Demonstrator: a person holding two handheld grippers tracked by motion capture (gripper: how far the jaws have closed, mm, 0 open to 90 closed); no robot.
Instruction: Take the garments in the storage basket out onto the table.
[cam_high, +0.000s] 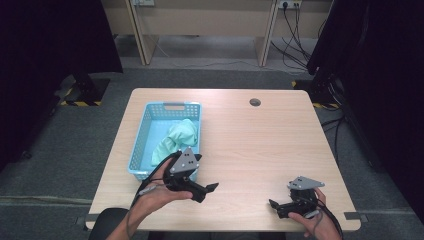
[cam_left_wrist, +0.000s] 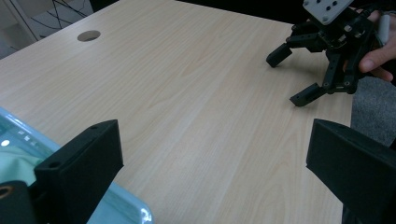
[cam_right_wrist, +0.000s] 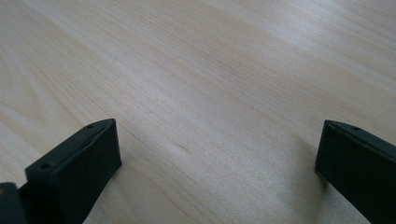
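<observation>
A light blue plastic basket (cam_high: 145, 131) stands on the left part of the wooden table (cam_high: 255, 145), with a mint green cloth (cam_high: 176, 139) bunched inside it. My left gripper (cam_high: 207, 192) hovers just off the basket's near right corner, pointing right, open and holding nothing. In the left gripper view its jaws stand wide apart over bare wood, with the basket's rim (cam_left_wrist: 136, 211) and a bit of cloth (cam_left_wrist: 13, 159) at the lower left. My right gripper (cam_high: 276, 207) sits near the table's front right, pointing left, open and empty, also seen across the table (cam_left_wrist: 292, 75).
A round cable hole (cam_high: 255, 102) lies near the table's far edge. Dark curtains hang on both sides, with cables (cam_high: 295, 45) on the floor beyond. Bare wood (cam_right_wrist: 210, 93) spreads between the two grippers.
</observation>
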